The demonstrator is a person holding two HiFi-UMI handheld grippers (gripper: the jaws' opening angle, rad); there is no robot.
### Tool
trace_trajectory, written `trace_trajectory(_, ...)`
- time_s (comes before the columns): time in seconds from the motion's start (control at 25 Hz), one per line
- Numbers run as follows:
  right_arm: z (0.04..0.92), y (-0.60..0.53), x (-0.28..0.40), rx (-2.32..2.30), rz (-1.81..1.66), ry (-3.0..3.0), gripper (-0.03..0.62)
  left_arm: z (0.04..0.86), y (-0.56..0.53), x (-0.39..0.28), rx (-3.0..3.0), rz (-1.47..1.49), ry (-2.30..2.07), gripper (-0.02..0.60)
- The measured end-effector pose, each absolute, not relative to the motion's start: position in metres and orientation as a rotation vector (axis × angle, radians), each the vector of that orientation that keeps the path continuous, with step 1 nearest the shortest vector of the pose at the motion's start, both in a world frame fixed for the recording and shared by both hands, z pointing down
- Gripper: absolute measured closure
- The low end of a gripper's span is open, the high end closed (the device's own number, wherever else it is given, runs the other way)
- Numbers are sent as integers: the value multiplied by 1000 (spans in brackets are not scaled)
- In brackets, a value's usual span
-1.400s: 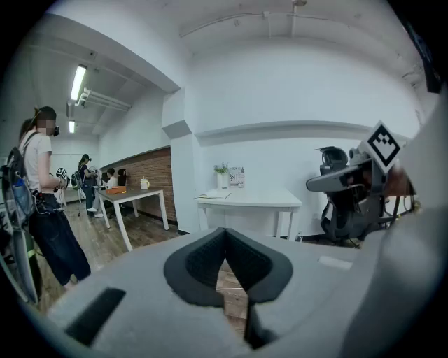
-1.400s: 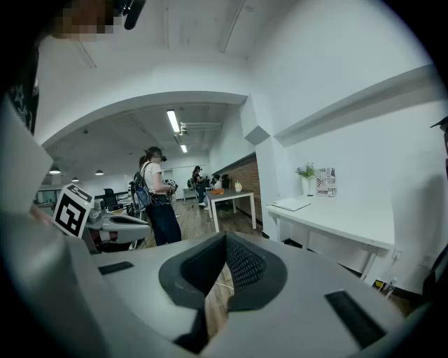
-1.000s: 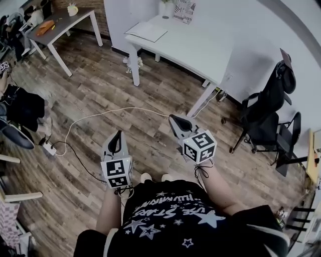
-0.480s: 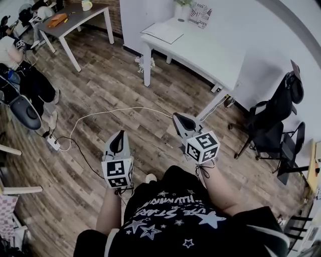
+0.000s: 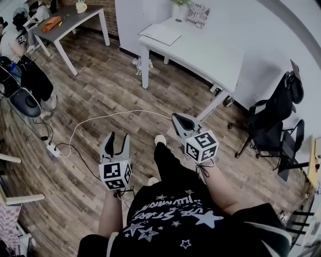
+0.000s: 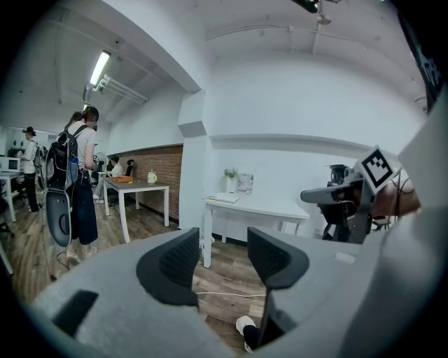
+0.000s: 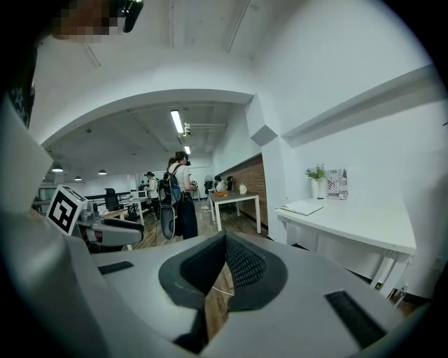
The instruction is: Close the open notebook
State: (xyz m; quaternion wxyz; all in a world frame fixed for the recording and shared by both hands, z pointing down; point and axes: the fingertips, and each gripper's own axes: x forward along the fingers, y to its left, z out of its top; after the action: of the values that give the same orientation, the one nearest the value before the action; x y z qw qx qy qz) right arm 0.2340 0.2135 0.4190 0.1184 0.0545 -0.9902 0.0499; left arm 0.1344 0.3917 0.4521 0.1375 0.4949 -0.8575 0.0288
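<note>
Left gripper (image 5: 116, 139) jaws just opening, nothing between; right gripper (image 5: 180, 120) closed, empty. Ceiling lamp (image 6: 99, 68) shows only in gripper views. Notebook (image 5: 159, 34) lies open; card (image 5: 199, 14) print unreadable.

White table (image 5: 210, 50), upper centre of the head view: an open notebook (image 5: 159, 34), a potted plant (image 5: 179, 7) and a printed card (image 5: 198, 14) rest on it. Wooden floor (image 5: 100, 90), centre: bears a white cable (image 5: 110, 116) and, at left, a power strip (image 5: 51, 149).
</note>
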Motion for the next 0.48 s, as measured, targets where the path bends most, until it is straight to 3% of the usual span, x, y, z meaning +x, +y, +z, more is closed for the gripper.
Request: trace_trajectory(0.48, 430, 116, 125, 138, 210, -2904, 592, 454, 317, 36, 1366, 93, -2498, 304)
